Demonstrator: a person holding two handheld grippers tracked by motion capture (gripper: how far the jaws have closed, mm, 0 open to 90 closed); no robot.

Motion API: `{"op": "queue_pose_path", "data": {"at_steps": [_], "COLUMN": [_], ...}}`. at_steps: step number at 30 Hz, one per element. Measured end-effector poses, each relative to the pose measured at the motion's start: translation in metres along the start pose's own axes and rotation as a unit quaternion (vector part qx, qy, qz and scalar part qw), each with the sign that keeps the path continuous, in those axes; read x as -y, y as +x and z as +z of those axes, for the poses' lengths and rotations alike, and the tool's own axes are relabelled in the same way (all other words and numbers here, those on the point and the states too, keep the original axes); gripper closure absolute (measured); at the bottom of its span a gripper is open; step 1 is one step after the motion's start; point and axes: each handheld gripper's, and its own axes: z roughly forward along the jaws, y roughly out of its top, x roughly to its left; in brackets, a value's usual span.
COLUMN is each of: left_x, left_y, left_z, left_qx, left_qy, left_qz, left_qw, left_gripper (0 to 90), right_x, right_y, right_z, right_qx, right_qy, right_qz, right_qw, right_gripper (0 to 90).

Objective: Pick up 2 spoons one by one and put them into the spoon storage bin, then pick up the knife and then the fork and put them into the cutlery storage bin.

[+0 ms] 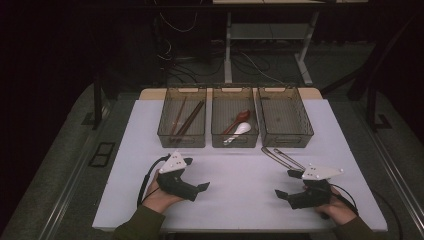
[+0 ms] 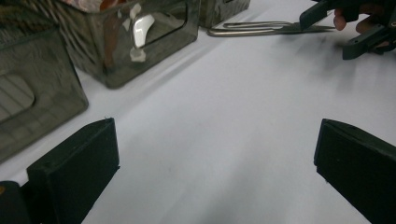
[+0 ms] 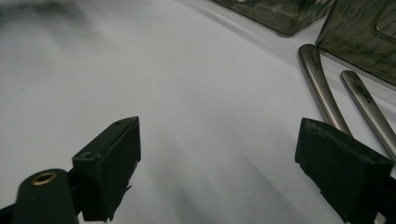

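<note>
Two long metal utensils (image 1: 280, 157) lie side by side on the white table top (image 1: 240, 170), in front of the right bin. My right gripper (image 1: 286, 183) rests open at their near end; in the right gripper view (image 3: 219, 163) both handles (image 3: 320, 88) run down behind the right-hand jaw. My left gripper (image 1: 200, 189) rests open on the table at front left, with nothing between its jaws (image 2: 215, 168). The left gripper view looks across at the metal utensils (image 2: 252, 29) and the right gripper (image 2: 355, 23).
Three translucent bins stand in a row at the back. The left bin (image 1: 182, 137) holds brown chopsticks (image 1: 186, 120). The middle bin (image 1: 235, 140) holds a red spoon (image 1: 239, 118) and a white spoon (image 1: 239, 131). The right bin (image 1: 286, 140) stands beside it.
</note>
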Motion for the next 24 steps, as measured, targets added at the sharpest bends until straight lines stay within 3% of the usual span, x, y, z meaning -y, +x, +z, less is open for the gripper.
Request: {"op": "queue_pose_path", "data": {"at_steps": [5, 11, 24], "left_x": [0.009, 0.018, 0.017], "left_y": [0.003, 0.007, 0.008], "left_z": [-0.006, -0.012, -0.01], "left_qx": [-0.003, -0.001, 0.002], "left_qy": [0.012, 0.015, 0.021], "left_qz": [0.009, -0.004, -0.003], "left_qw": [0.9999, 0.9999, 0.9998], "left_gripper": [0.0, 0.0, 0.0], "right_x": [0.0, 0.001, -0.01], "right_y": [0.0, -0.003, -0.009], "right_z": [0.0, -0.002, -0.012], "right_qx": [-0.001, 0.003, 0.019], "right_qy": [-0.002, -0.003, -0.01], "right_qz": [0.0, 0.002, 0.006], "right_qw": [1.0, 1.0, 0.9998], "right_gripper": [14.1, 14.1, 14.1]}}
